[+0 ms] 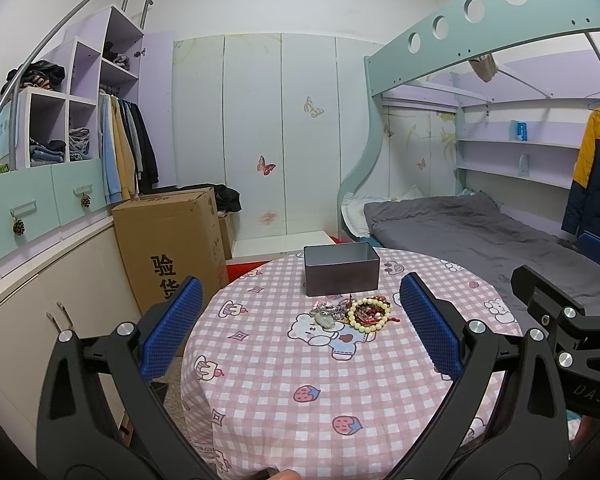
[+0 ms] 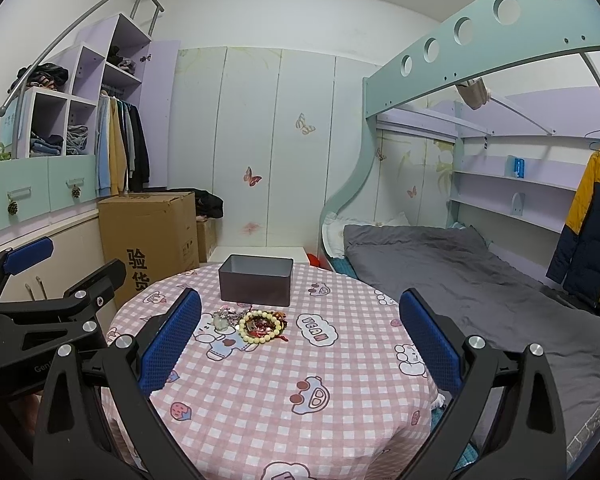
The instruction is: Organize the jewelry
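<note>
Both tongs, left [image 1: 300, 328] and right [image 2: 300, 336], stand open above the desk [image 1: 284, 400], where the jewelry [image 1: 352, 312], light and tangly, lies before the box [image 1: 341, 274]; I would grip the bead bracelet [image 1: 370, 314] at its rim

Child's bedroom in a home. Landmark was a mint-green loft bunk frame [image 1: 480, 28] with a grey-sheeted mattress [image 1: 460, 232] beneath. Left of it stood butterfly-decorated white wardrobe doors [image 1: 252, 136], then an open lilac closet of hanging clothes [image 1: 124, 144]; before it, a pink-checked round table [image 2: 280, 380].
</note>
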Demonstrator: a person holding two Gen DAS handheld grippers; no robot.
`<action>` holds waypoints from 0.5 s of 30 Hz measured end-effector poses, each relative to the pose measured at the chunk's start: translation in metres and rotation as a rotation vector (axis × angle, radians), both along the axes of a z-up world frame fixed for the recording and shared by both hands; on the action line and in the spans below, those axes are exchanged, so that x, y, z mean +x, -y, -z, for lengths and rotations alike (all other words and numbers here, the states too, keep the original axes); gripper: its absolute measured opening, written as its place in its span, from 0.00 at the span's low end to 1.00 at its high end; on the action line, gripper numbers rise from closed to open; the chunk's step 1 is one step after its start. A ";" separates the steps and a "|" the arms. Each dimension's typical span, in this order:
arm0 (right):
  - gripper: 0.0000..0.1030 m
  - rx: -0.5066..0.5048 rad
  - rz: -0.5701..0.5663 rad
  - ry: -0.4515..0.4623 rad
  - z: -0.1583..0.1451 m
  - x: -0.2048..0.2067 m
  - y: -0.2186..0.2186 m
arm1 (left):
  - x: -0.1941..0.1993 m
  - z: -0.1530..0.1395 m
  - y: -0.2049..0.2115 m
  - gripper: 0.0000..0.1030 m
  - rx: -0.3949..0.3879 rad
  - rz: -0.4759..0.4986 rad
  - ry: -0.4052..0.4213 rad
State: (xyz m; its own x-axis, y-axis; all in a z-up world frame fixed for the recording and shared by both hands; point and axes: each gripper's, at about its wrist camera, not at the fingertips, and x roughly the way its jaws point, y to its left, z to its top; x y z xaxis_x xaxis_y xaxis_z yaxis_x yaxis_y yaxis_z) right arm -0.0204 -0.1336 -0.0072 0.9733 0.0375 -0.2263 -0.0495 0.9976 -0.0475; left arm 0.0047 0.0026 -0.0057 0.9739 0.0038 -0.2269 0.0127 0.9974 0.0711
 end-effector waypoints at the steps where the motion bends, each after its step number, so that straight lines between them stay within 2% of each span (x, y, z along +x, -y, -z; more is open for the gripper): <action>1: 0.93 0.000 0.000 -0.001 0.001 0.000 0.000 | 0.001 0.000 0.000 0.94 0.000 0.000 -0.002; 15: 0.93 0.008 -0.006 -0.012 0.007 0.004 0.000 | 0.003 0.003 0.003 0.94 -0.001 0.003 -0.012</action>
State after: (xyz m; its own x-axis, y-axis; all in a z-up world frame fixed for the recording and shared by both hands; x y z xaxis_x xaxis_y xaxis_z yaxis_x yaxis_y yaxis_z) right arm -0.0166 -0.1339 -0.0144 0.9704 0.0453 -0.2374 -0.0561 0.9977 -0.0389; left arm 0.0078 -0.0005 -0.0084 0.9712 0.0006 -0.2384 0.0165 0.9974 0.0696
